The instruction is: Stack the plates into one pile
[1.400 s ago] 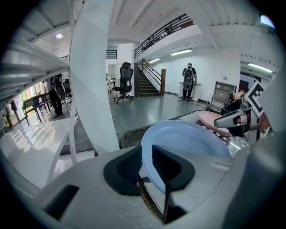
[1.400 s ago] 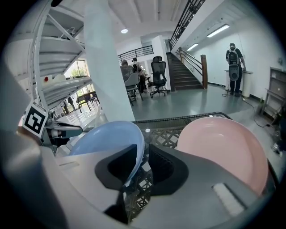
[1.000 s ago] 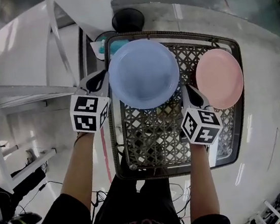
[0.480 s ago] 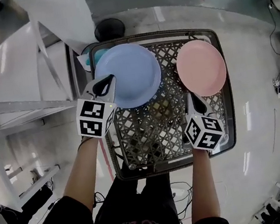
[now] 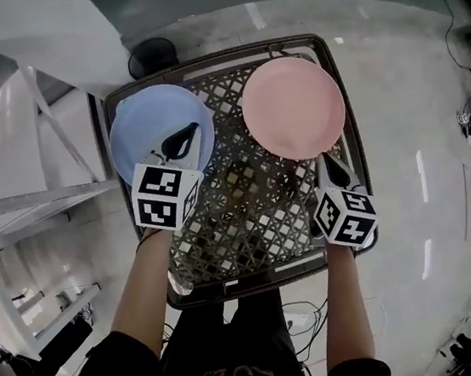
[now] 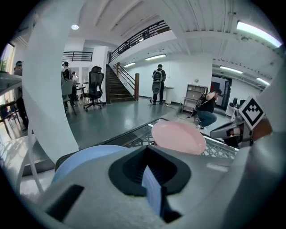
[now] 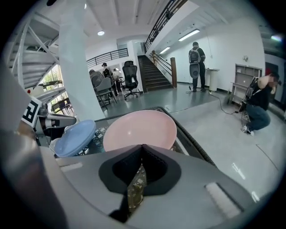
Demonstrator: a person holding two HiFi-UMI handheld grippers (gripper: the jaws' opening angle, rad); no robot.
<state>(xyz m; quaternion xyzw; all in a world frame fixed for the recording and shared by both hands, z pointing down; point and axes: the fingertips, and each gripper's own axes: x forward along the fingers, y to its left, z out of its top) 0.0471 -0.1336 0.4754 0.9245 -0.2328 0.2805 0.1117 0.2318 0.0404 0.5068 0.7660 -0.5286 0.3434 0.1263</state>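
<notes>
A blue plate [image 5: 146, 126] lies at the far left of a black lattice basket [image 5: 248, 215], and a pink plate [image 5: 294, 106] lies at its far right; the two sit apart. My left gripper [image 5: 184, 136] is shut and hovers over the blue plate's near right part; blue shows through the slit of its jaws [image 6: 149, 179]. My right gripper [image 5: 331, 166] is shut with nothing in it, just short of the pink plate's near rim, over bare lattice [image 7: 139, 174]. The right gripper view shows the pink plate [image 7: 138, 127] ahead and the blue plate [image 7: 73, 136] to its left.
A black round base [image 5: 150, 58] stands on the floor beyond the basket. A white metal frame [image 5: 48, 199] runs along the left. Grey floor [image 5: 415, 116] lies to the right. People stand and crouch far off in the hall [image 6: 157, 85].
The head view has swung, so the basket sits further left in it. Both grippers moved right across the basket: the left from beside the blue plate to over it, the right towards the pink plate.
</notes>
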